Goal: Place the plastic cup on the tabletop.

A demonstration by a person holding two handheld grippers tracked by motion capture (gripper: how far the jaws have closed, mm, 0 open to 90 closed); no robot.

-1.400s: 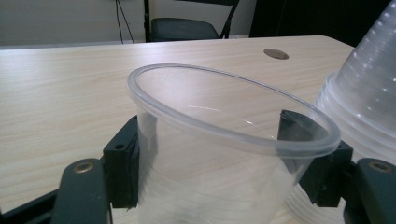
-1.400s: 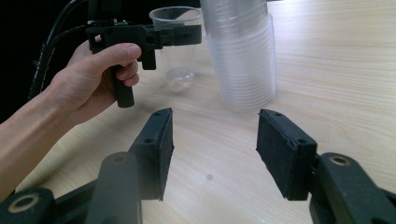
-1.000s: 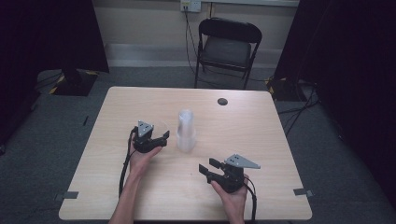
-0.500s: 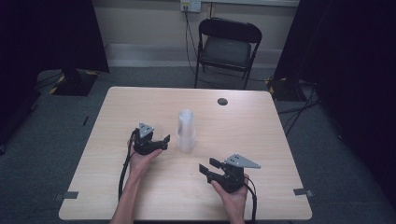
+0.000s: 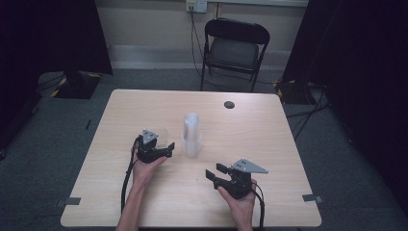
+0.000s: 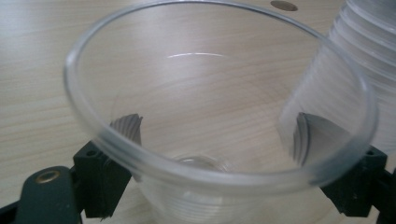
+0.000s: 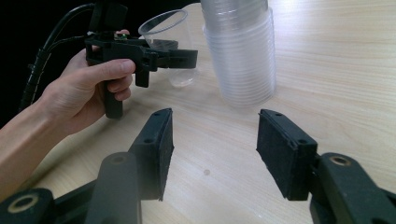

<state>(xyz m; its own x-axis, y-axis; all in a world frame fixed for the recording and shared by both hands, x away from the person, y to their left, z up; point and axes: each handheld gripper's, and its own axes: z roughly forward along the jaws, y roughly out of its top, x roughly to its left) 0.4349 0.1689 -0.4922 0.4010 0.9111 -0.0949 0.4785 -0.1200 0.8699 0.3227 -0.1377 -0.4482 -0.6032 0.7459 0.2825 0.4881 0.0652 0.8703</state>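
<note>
1. The clear cup (image 6: 219, 140) stands upright on the bench (image 5: 269, 144), just left of the stack of cups (image 5: 192, 135) and between the jaws of the left gripper (image 5: 159, 150). Being see-through, it is hard to make out in the high view.
2. The left gripper view looks down into its mouth; the near rim blurs and the base is cut off at the bottom.
3. The jaws have just been opening. They now stand released, with the cup between them and a pad visible through each wall.
4. The right gripper view shows the cup from the side, with the person's left hand (image 7: 88, 88) around the handle. The stack's top is cut off there.
5. The right gripper (image 5: 219, 173) hovers near the bench's front edge with its jaws parted and nothing between them.
6. A small dark disc (image 5: 229, 104) lies near the far edge. A folding chair (image 5: 234, 48) stands beyond the bench.
</note>
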